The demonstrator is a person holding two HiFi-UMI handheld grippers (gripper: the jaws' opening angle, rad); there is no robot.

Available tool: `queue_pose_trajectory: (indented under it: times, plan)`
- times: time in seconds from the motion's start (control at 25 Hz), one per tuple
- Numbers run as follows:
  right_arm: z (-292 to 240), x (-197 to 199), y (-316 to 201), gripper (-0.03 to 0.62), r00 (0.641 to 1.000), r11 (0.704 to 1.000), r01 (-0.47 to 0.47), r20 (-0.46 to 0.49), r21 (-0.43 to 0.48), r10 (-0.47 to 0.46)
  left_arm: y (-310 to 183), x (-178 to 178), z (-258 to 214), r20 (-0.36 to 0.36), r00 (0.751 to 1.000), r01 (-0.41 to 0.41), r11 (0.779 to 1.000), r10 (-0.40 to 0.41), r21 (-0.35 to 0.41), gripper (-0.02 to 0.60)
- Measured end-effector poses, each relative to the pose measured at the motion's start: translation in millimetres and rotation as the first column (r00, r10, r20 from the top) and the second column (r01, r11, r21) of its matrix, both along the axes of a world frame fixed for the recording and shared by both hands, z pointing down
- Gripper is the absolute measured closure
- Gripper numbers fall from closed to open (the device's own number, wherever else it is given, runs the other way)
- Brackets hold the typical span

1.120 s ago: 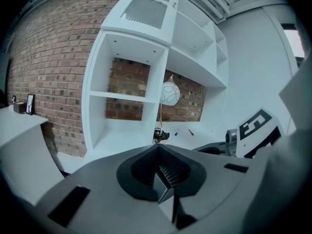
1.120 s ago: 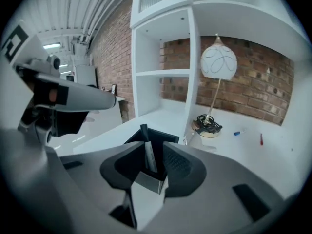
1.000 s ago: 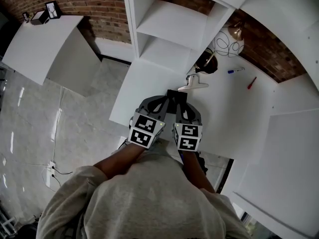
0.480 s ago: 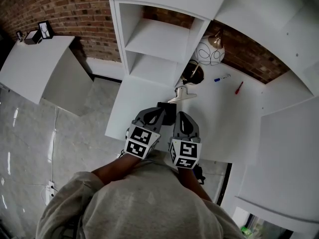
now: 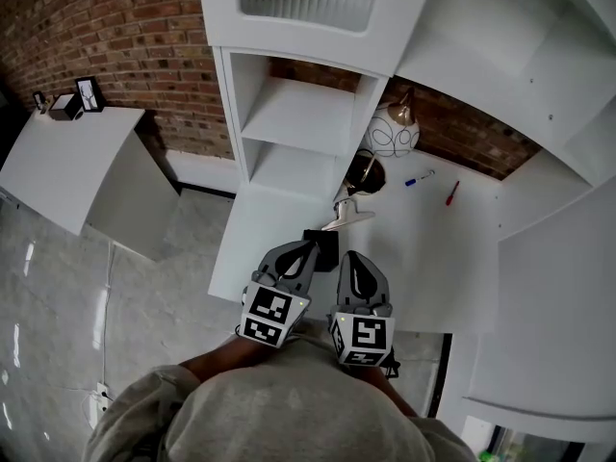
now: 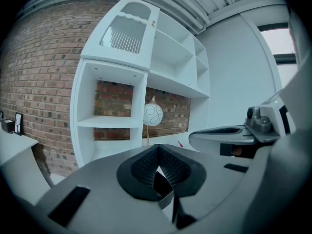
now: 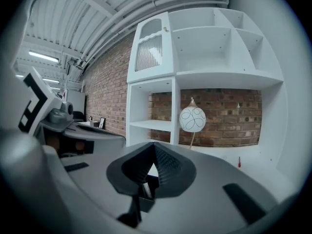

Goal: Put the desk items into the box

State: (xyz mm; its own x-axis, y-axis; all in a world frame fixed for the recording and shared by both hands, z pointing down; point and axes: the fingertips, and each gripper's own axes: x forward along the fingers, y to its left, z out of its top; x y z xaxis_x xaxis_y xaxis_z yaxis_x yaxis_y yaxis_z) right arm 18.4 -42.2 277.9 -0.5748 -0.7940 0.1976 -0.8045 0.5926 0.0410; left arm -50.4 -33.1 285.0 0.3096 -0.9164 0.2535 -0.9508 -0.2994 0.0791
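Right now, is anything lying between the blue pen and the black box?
Yes. The silver metal tool lies roughly on the straight line from the blue pen to the black box.

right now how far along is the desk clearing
Done: a pale strip seems to sit in the black box. In hand: nothing visible; left claw is shut, right claw has just closed. Left: silver clip, blue pen and red pen lie on the desk.

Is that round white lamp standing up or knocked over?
Upright: the lamp carries its globe above its thin stem, cap on top.
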Motion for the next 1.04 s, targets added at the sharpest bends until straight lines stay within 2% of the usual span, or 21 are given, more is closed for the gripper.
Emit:
queue_pose_trajectory:
  times: [0.16,0.32,0.6,1.04]
  plan:
    - [4,4,15,0.577,1.000,1.000,-0.014,0.000,-0.015,0.014,12,-4,-5,0.002,1.000,0.001,1.000,-0.001,0.015,0.572]
    - [3,1,21,0.577,1.000,1.000,-0.023,-0.009,0.007,0.023,19,-7,-2,-0.002,1.000,-0.010,1.000,0.010,0.016,0.572]
    - [5,-10,39,0.577,0.999,0.997,-0.045,-0.028,0.058,0.047,29,0,-9,0.069,0.993,-0.098,0.992,0.092,0.079,0.572]
    - [15,-14,55,0.577,0.993,0.992,-0.110,-0.031,0.068,0.112,42,-14,-2,0.091,0.986,-0.146,0.985,0.138,0.087,0.572]
